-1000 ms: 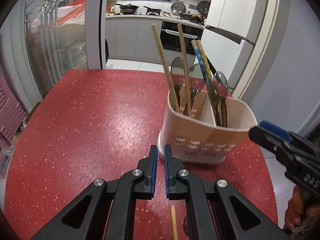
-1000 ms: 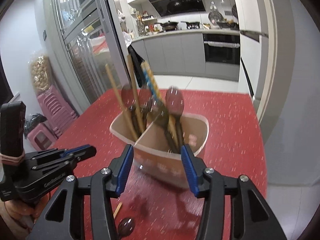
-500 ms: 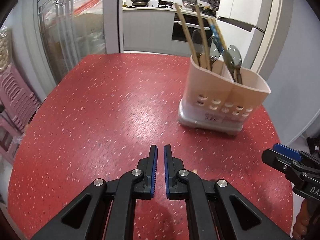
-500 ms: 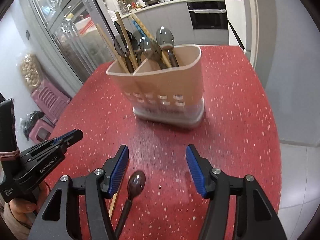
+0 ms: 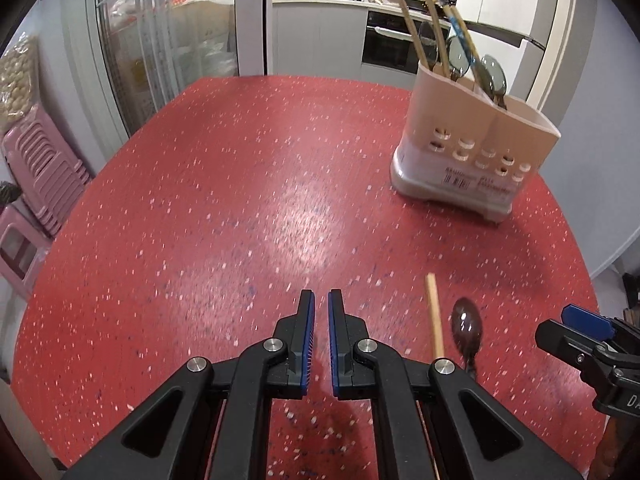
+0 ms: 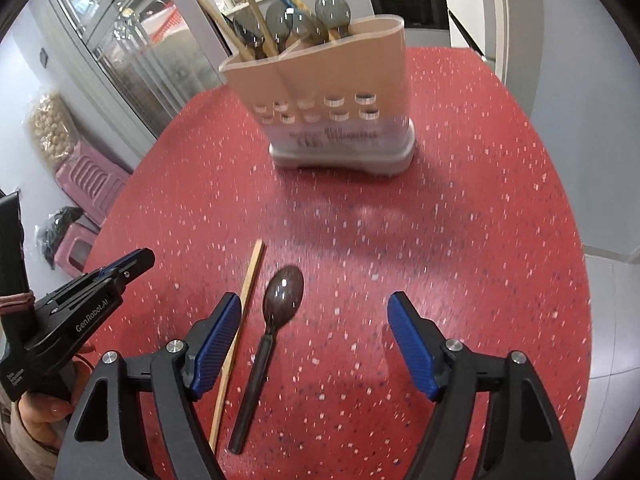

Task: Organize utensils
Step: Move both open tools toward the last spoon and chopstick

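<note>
Though loose, spoon [image 6: 283, 294] btwn tool [image 6: 314, 318] fingers

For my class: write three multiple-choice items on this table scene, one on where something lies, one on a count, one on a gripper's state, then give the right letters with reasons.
1. Where is the dark spoon?
A. flat on the red table
B. in the beige holder
C. on the floor

2. How many utensils lie loose on the table?
A. none
B. two
C. five

3. The right hand-held gripper is:
A. shut on the spoon
B. shut and empty
C. open

Answers:
1 A, it lies on the tabletop beside the wooden chopstick.
2 B, only spoon and chopstick.
3 C, its jaws stand wide apart and hold nothing.
</note>
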`<action>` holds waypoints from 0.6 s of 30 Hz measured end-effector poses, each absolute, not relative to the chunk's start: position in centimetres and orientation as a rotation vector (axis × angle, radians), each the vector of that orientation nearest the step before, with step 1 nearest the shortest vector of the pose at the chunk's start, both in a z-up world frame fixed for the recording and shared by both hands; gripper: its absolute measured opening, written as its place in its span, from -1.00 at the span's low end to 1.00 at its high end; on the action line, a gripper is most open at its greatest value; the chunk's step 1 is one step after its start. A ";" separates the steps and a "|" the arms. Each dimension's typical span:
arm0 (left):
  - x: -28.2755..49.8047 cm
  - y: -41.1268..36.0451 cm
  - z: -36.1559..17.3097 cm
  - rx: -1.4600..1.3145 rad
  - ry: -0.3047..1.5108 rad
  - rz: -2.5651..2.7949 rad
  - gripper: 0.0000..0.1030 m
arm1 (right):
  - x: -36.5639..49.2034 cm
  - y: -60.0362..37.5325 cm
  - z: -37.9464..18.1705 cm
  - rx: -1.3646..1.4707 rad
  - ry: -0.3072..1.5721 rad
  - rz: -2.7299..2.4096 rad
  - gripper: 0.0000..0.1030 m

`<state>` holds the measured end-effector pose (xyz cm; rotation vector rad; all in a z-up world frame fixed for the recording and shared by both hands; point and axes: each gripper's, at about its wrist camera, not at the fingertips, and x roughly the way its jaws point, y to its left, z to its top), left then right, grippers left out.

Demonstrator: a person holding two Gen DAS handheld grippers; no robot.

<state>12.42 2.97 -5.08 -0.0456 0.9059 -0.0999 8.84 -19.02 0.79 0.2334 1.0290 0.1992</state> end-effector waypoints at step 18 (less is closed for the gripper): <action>10.7 4.8 -8.4 -0.085 0.884 -0.031 1.00 | 7.4 -17.6 -1.7 0.204 1.104 0.174 0.61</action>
